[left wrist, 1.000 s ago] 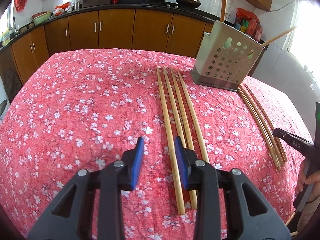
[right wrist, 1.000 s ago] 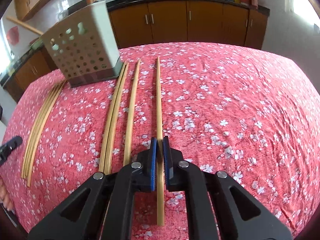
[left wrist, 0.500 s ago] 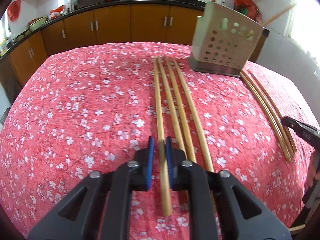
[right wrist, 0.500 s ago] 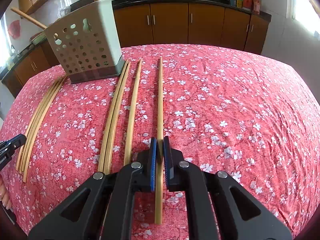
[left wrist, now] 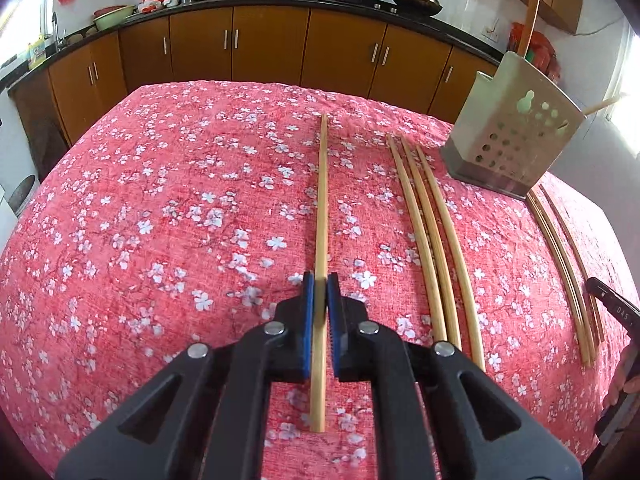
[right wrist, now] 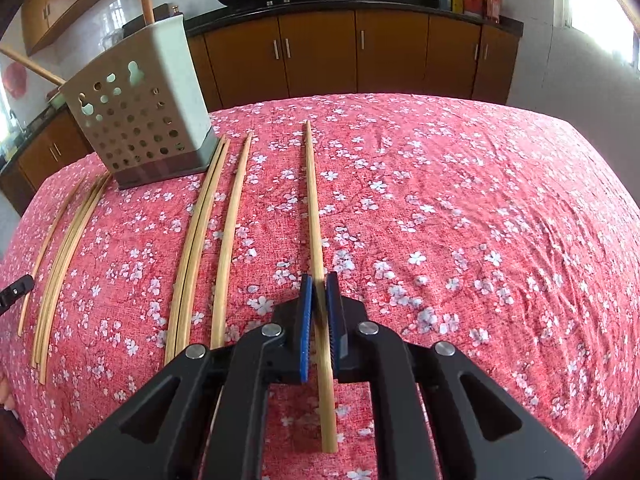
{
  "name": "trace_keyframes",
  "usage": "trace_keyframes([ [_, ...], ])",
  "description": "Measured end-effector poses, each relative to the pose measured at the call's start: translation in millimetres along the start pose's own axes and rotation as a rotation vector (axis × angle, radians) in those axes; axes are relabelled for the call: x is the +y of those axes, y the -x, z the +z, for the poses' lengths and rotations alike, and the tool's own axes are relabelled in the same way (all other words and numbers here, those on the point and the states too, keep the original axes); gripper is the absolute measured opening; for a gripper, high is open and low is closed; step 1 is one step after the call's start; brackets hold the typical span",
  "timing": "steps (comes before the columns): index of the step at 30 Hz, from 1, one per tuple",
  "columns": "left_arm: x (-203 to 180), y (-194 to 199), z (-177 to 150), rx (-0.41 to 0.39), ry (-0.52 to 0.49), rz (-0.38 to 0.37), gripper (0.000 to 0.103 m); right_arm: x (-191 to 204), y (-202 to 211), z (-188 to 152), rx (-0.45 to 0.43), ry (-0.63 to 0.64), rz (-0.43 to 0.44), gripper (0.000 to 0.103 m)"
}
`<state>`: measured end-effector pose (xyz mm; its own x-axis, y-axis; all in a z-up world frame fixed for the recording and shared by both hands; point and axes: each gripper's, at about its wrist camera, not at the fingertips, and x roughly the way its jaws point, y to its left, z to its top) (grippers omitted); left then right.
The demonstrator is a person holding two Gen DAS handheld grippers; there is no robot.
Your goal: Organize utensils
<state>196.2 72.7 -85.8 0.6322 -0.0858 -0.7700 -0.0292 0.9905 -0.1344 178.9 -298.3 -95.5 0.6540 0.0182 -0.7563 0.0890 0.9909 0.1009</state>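
Red floral tablecloth (left wrist: 160,220); both tools angled down, each clamping chopstick (left wrist: 322,208).

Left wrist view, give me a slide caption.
Left gripper shut on one chopstick, three more beside it, holder beyond.

Long bamboo chopsticks (left wrist: 434,236) lie parallel — beside perforated holder (left wrist: 516,140).

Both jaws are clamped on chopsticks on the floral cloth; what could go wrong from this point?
1. The left gripper holds its chopstick near one end, so the long free end may swing or slip during a lift.
2. The same applies to the right gripper and its chopstick.
3. The holder already has sticks leaning out; two long chopsticks arriving together might clash or tip it.
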Motion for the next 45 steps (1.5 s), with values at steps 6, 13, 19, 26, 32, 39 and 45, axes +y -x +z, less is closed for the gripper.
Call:
trace_keyframes([
  [6,-7,-2,0,0.000,-0.008,0.009,0.011,0,0,-1,-0.001,0.001,-0.002,0.009],
  [13,0,-2,-1,-0.003,0.004,-0.009,0.011,2,1,-1,-0.003,0.005,-0.011,0.009],
  [19,1,-2,-1,-0.003,0.005,-0.011,0.011,1,1,-1,-0.003,0.004,-0.008,0.009],
  [26,2,0,-2,-0.005,0.011,-0.014,0.011,1,1,-1,-0.005,0.004,-0.009,0.009],
  [32,1,-1,-1,-0.004,0.012,-0.014,0.011,1,1,-1,-0.005,0.000,-0.004,0.009],
  [39,-5,5,-6,0.000,-0.022,0.007,0.011,-2,6,-7,-0.005,-0.020,0.012,0.011],
  [45,-4,12,-13,-0.003,-0.014,0.003,0.009,-5,11,-12,-0.007,-0.026,0.023,0.009],
])
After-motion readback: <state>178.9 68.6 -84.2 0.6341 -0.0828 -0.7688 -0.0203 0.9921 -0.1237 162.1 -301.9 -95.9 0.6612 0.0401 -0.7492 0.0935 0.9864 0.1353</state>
